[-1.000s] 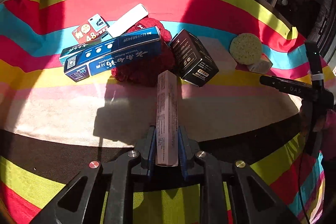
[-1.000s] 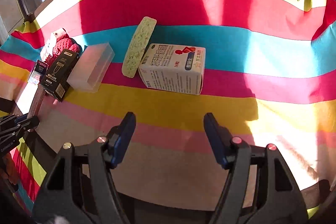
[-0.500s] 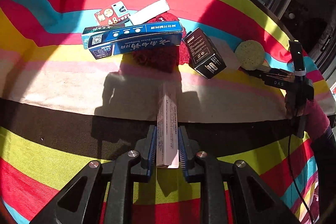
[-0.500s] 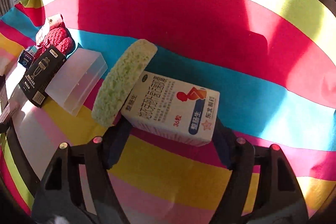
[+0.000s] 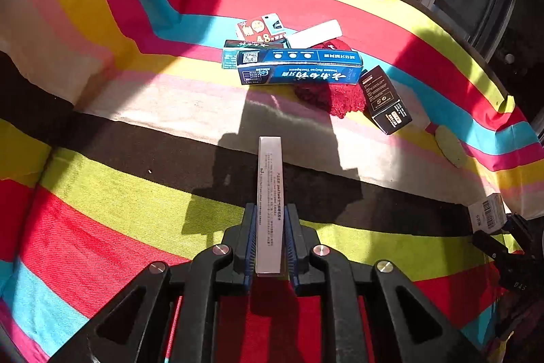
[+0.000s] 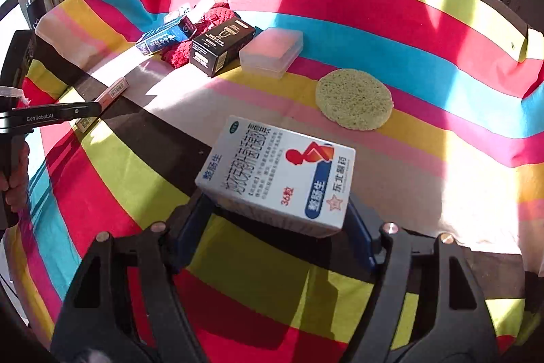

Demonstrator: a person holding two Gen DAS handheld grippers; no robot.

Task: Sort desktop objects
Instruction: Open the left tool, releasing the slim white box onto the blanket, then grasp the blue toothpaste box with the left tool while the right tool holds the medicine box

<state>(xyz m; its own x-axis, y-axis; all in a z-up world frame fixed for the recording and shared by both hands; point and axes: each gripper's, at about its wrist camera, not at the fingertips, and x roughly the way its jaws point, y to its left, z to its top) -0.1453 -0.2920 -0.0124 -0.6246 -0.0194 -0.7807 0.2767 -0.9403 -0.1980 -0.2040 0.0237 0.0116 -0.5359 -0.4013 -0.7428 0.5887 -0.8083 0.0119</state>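
Observation:
My left gripper [image 5: 269, 227] is shut on a thin pinkish box [image 5: 269, 189], held on edge above the striped cloth [image 5: 136, 206], and its jaws are still closing tight on it. My right gripper [image 6: 277, 216] is shut on a white medicine box [image 6: 278, 176], lifted clear of the cloth with a pad on each side. In the right wrist view the left gripper [image 6: 85, 111] and its thin box [image 6: 114, 91] show at the left edge. At the right edge of the left wrist view the white medicine box [image 5: 486, 215] appears again.
A pile lies further back: a blue toothpaste box [image 5: 299, 67], a red knitted cloth [image 5: 329, 97], a black box [image 5: 384, 97], a red card pack [image 5: 261, 28] and a white stick [image 5: 316, 33]. A clear plastic case [image 6: 272, 51] and a round green sponge [image 6: 353, 99] lie to the right.
My right gripper closed around the white medicine box and lifted it towards the near side; the sponge that leaned on it now lies flat. My left gripper drew back from the pile with its box.

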